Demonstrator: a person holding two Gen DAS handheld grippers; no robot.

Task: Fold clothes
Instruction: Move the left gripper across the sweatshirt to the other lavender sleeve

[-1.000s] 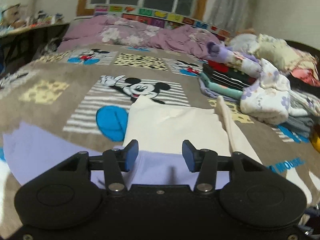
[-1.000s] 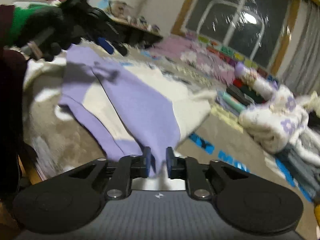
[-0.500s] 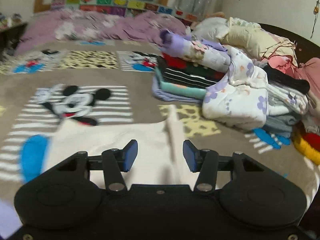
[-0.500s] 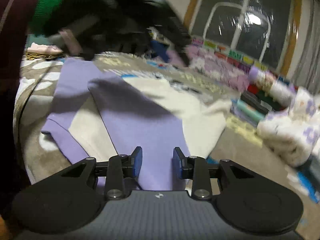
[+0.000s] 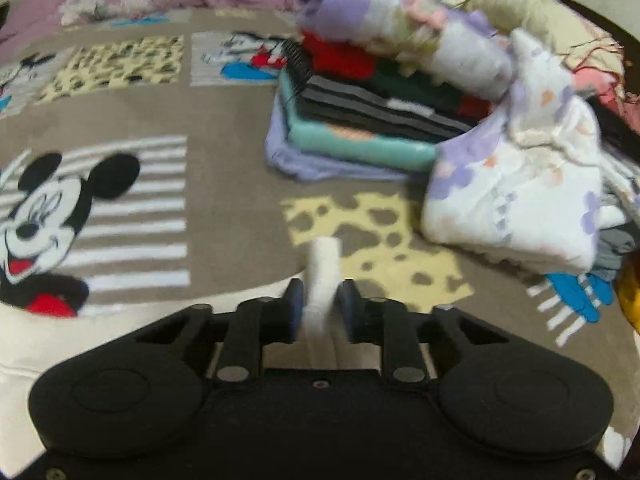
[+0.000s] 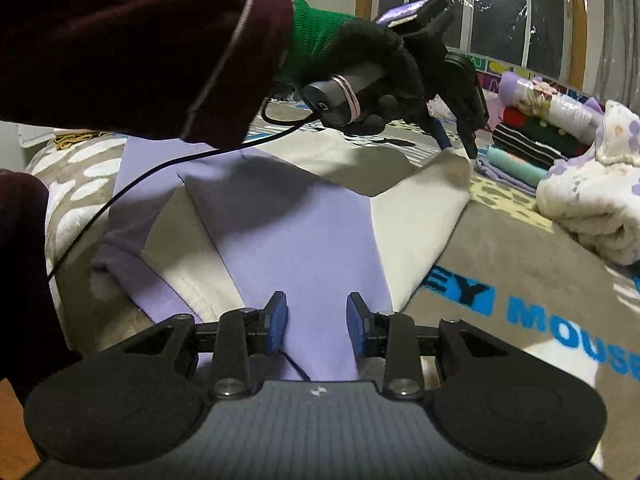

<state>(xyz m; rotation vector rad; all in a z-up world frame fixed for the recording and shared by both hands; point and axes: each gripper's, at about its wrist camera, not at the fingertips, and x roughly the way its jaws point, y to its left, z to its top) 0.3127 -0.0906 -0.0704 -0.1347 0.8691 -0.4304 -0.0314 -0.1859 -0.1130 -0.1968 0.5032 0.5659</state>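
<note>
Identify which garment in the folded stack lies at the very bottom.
The lilac garment: it lies flat on the blanket, its edge sticking out beneath the teal one.

Maroon sleeve [image 6: 132, 40], green cuff, blk glove [image 6: 372, 60]

Bed blanket [image 5: 224, 120] under clothes [image 5: 360, 128]

Cartoon-mouse blanket [image 5: 224, 120] (brown, patterned), a window [image 6: 480, 20] beyond
</note>
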